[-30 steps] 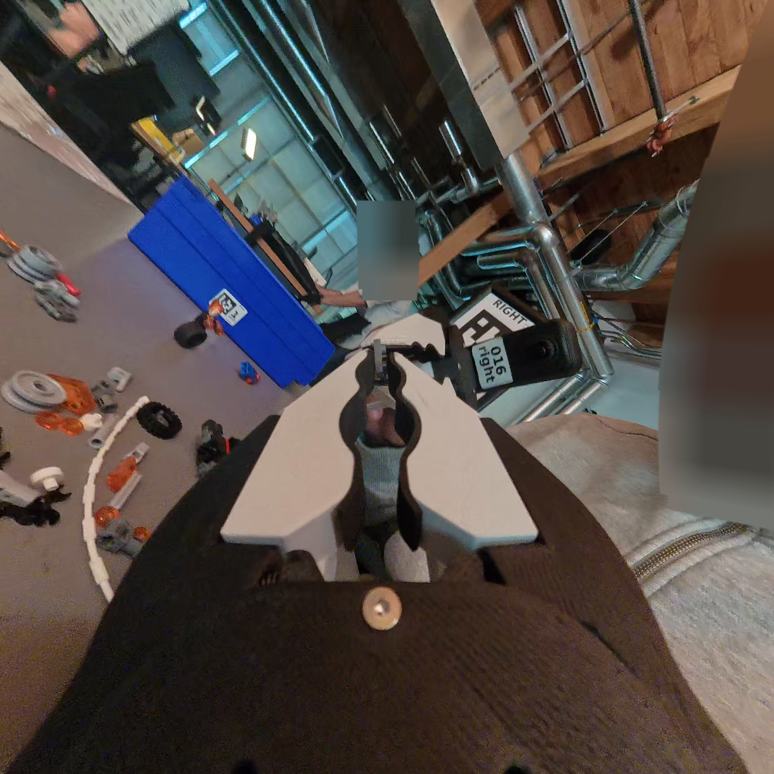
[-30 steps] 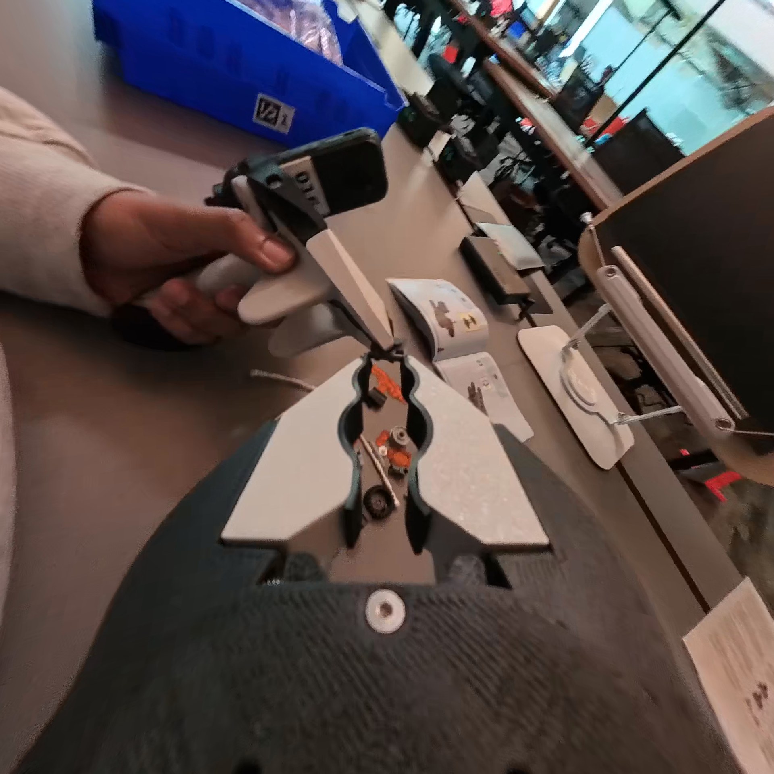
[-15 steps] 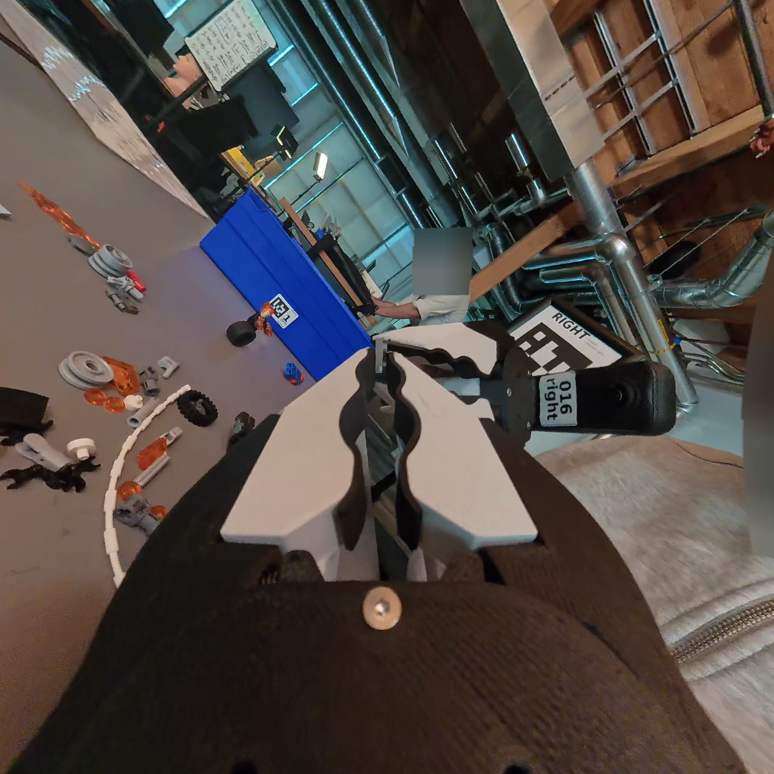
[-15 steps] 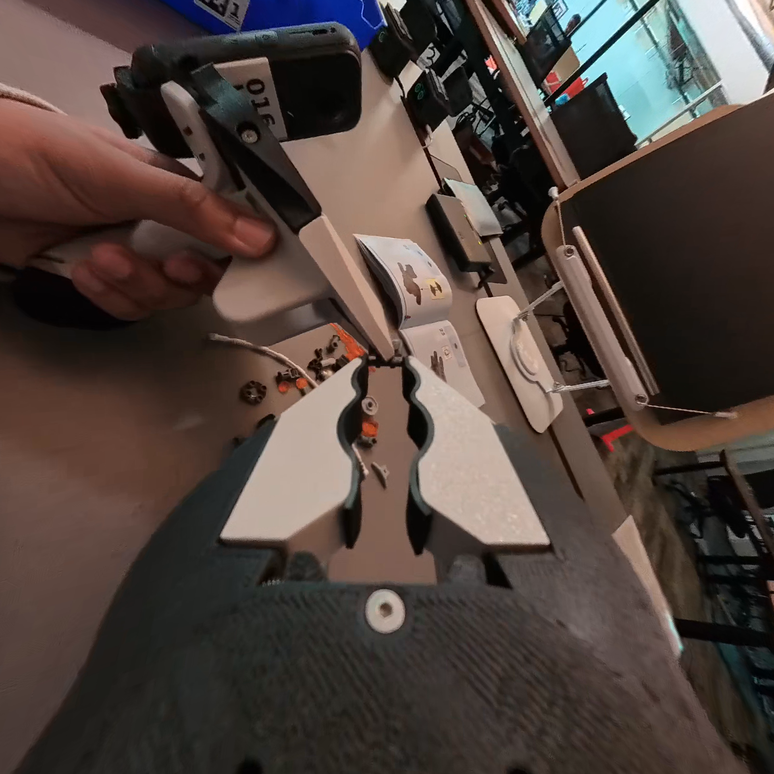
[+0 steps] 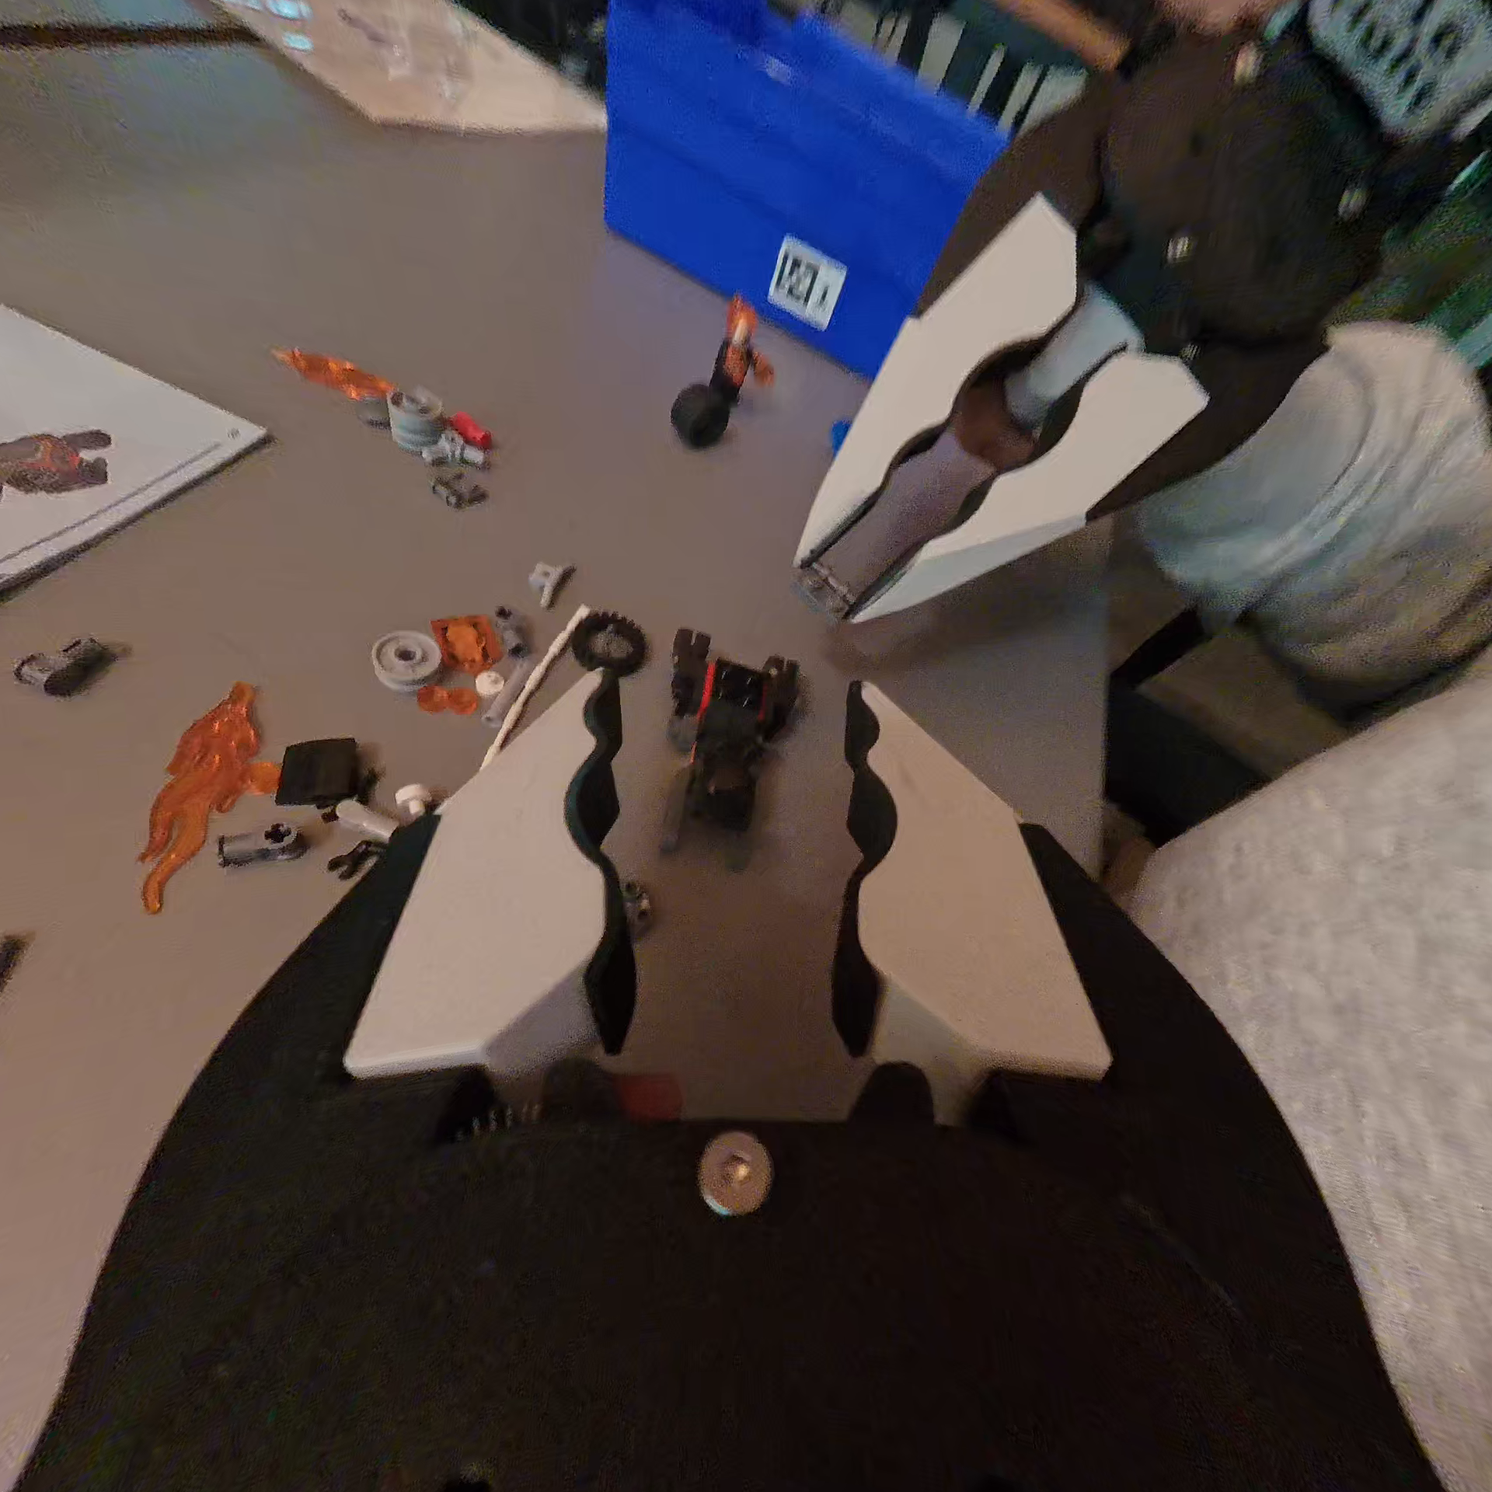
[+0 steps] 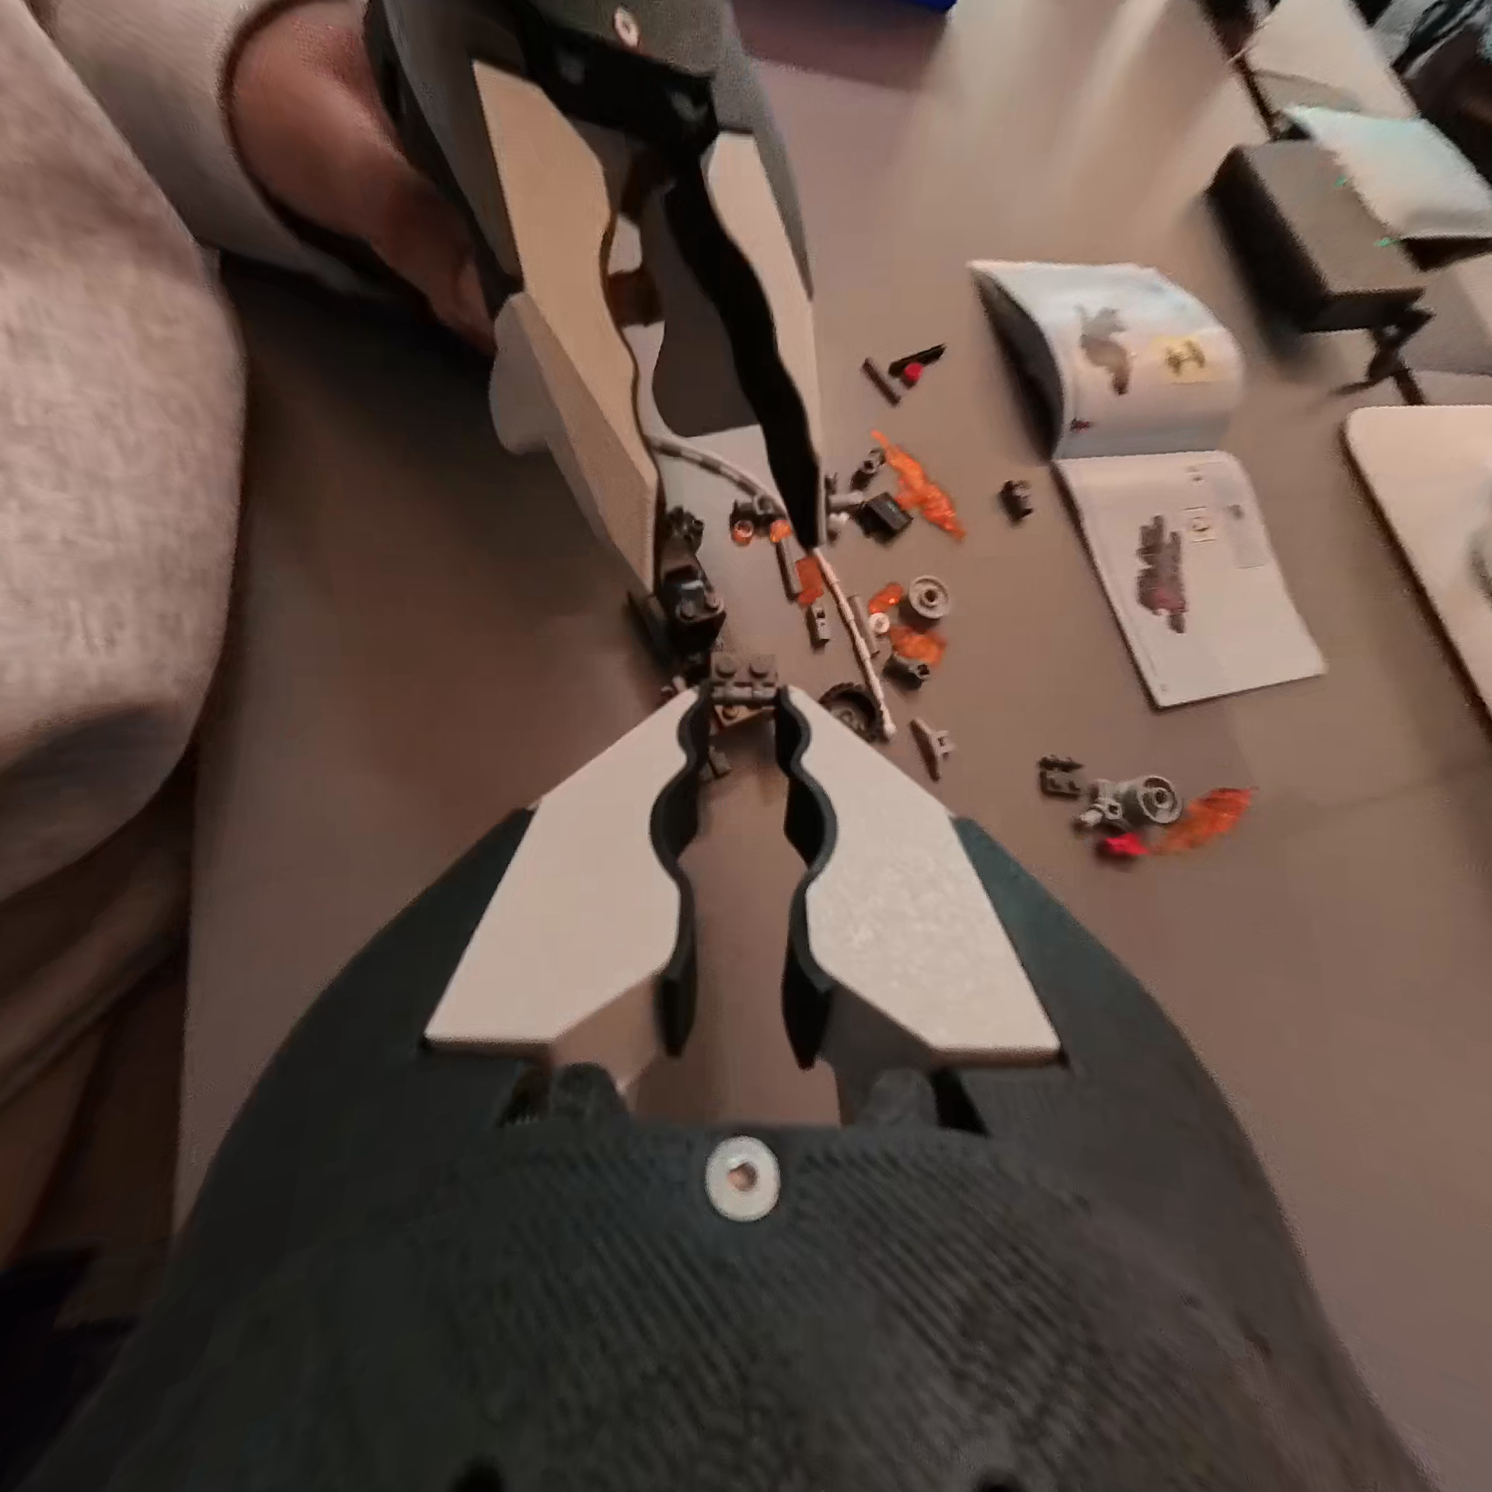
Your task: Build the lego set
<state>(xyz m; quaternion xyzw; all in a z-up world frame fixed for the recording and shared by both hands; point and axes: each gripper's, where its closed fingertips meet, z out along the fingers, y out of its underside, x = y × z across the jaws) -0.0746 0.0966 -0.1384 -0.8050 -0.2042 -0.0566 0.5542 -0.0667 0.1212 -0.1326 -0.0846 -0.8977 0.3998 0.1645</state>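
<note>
My left gripper [image 5: 727, 686] is open, its jaws wide apart just above a black and red lego assembly [image 5: 727, 751] that lies on the brown table [image 5: 242, 242]. My right gripper [image 6: 741, 698] is shut on a small dark grey studded plate [image 6: 743, 678] and holds it above the table. The right gripper also shows in the left wrist view [image 5: 827, 597], tips pointing down beyond the assembly. In the right wrist view the left gripper [image 6: 727, 557] comes in from the top, over the assembly [image 6: 686, 605].
Loose parts lie left of the assembly: a black tyre [image 5: 609, 642], a white flexible hose [image 5: 533, 686], a grey wheel [image 5: 406, 658], and orange flame pieces [image 5: 202, 775]. A minifigure with a wheel [image 5: 727, 379] stands before a blue bin [image 5: 767, 178]. An open booklet [image 6: 1187, 573] lies far right.
Both grippers tipped down from tip-to-tip in the air to face the table. My left gripper opened and let go of the small piece. My right gripper kept it.
</note>
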